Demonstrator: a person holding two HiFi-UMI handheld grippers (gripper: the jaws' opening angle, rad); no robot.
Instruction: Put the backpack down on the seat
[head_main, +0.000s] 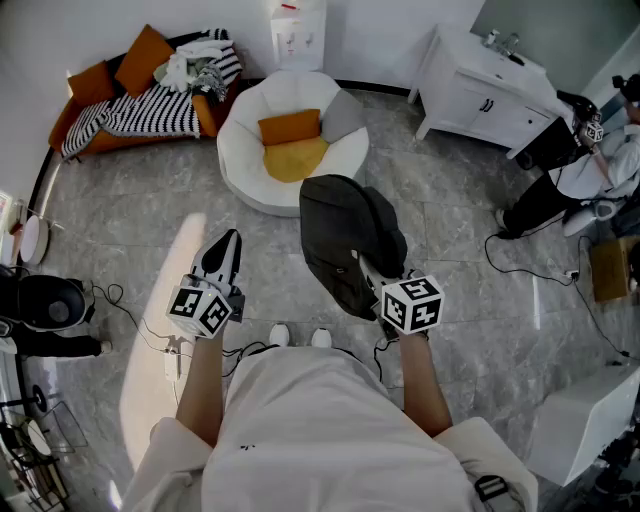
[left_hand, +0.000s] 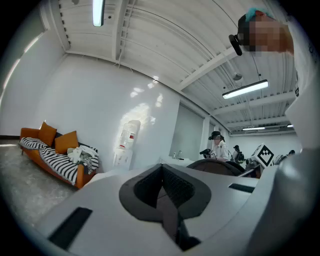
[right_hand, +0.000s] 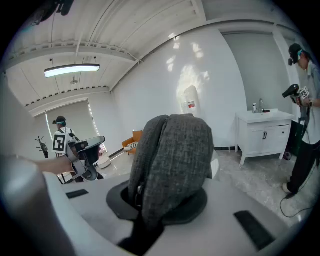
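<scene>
Two grippers, one backpack (head_main: 350, 240).
Clamped in right gripper (head_main: 365, 265), just short of seat (head_main: 245, 130); left gripper (head_main: 222, 252) closed, empty.

Grey tiled floor (head_main: 450, 230) is lying open around the round white padded seat (head_main: 240, 130); an orange cushion (head_main: 290, 127) and a yellow cushion (head_main: 293, 158) are filling its middle, with a dark grey fabric backpack (head_main: 345, 235) hanging just before it.

Dark grey backpack (head_main: 350, 235); white seat (head_main: 245, 165) with orange, yellow, perhaps grey cushions (head_main: 290, 128); black-and-white striped throw (head_main: 150, 112).
</scene>
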